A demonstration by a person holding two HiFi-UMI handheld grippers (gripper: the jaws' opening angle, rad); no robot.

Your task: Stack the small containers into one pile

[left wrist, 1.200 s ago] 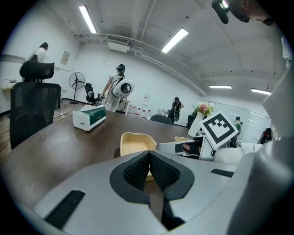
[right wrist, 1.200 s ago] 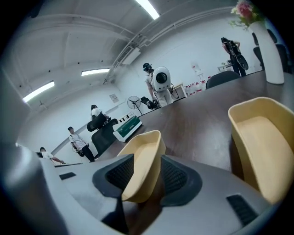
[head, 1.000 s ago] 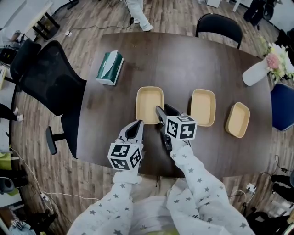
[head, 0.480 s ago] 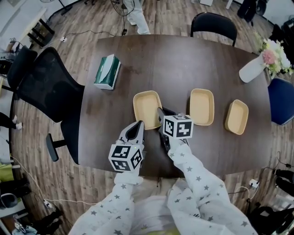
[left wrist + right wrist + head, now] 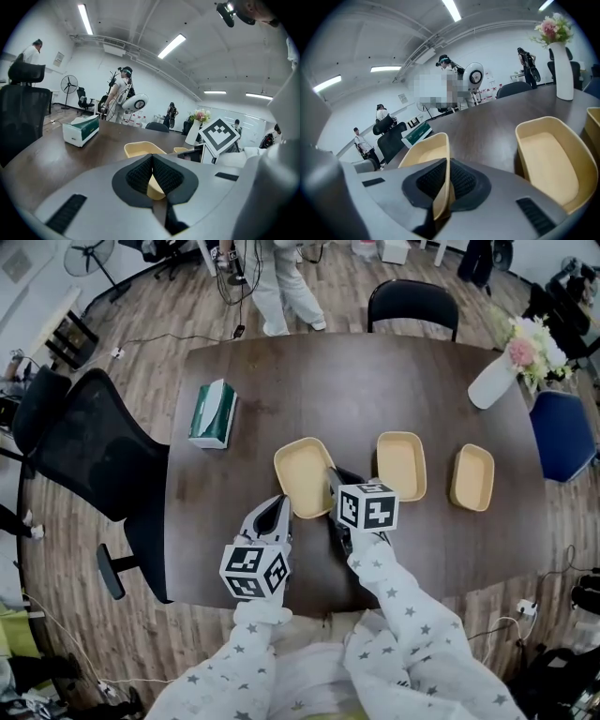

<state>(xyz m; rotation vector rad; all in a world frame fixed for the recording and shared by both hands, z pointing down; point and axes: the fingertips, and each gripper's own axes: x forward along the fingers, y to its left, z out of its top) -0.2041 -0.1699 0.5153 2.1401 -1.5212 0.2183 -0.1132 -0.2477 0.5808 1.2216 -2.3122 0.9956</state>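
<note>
Right hand-held gripper (image 5: 448, 174) | jaws just closed further, gripping container (image 5: 425, 150) wall | pinch plain only in right gripper view

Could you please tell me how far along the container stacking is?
Done: nothing stacked; the left container, middle container and right container lie apart on the table. In hand: the right gripper has just been closing its fingers on the left container's rim. Left: nest all three into one pile.
</note>
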